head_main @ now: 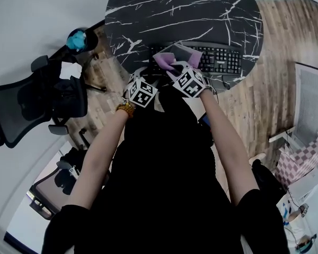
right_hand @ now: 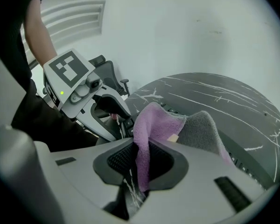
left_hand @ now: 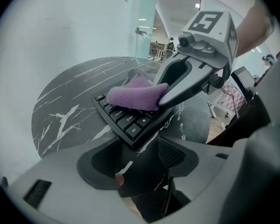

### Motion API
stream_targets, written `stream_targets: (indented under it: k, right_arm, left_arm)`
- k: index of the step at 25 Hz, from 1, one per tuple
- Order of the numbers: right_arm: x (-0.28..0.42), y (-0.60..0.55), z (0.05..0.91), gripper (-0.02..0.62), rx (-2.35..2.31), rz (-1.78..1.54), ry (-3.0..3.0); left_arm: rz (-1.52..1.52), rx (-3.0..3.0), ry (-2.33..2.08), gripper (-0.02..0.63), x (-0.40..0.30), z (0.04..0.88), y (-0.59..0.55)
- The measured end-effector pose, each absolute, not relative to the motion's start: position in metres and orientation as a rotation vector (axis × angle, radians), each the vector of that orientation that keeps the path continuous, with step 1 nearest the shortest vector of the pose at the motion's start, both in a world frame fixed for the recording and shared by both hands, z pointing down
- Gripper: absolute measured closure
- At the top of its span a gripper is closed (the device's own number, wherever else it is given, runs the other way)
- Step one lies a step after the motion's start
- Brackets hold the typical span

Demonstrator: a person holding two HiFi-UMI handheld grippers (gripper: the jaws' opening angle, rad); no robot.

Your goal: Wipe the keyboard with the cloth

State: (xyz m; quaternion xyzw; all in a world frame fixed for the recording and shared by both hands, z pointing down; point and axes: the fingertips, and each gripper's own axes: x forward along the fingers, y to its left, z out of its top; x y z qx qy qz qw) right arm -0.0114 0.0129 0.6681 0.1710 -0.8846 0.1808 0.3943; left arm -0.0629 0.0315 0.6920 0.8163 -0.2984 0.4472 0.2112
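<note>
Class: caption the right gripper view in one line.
Right gripper clamps purple cloth by the keyboard on a marble table.

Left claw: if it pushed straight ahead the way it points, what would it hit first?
Most likely the near corner of the keyboard, just ahead of the open left claw, though depth is unclear.

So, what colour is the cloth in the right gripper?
The cloth is purple with a grey side, clearest in the right gripper view.

Bright, even light (heavy fisheye edge distortion)
</note>
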Motion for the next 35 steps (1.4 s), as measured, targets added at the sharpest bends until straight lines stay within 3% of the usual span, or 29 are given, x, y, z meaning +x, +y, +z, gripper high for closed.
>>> stream_targets:
  k: [6,13,17,20,28,35]
  right_arm:
    - [-0.032,0.015,0.668,0.509,0.376,0.455,-2.232]
    - [-0.050,0.010,0.663,0.509,0.316,0.599,-2.266]
    - [-0.050,-0.023,0.603,0.509,0.477,0.839,-2.502]
    - [-0.014,-0.060,0.537,0.509,0.736,0.810,-2.639]
    - [0.076,-0.076,0.389,0.509,1.190,0.283,-2.756]
    - [0.059,-0.038,0.315,0.508,1.631,-0.107,-2.652]
  left_arm:
    - [1.224,2.285,-0.830,0.350,-0.063,0.692,0.030]
    - [1.202,2.298,-0.847,0.392,-0.064,0.690,0.024]
    - [1.205,2.291,-0.806,0.410,-0.062,0.692,0.026]
    - [1.154,2.270,-0.802,0.420,-0.064,0.683,0.020]
    - [0.628,2.533,-1.158,0.469,-0.036,0.522,-0.043]
    - [0.170,2.682,-1.621,0.570,-0.041,0.366,-0.050]
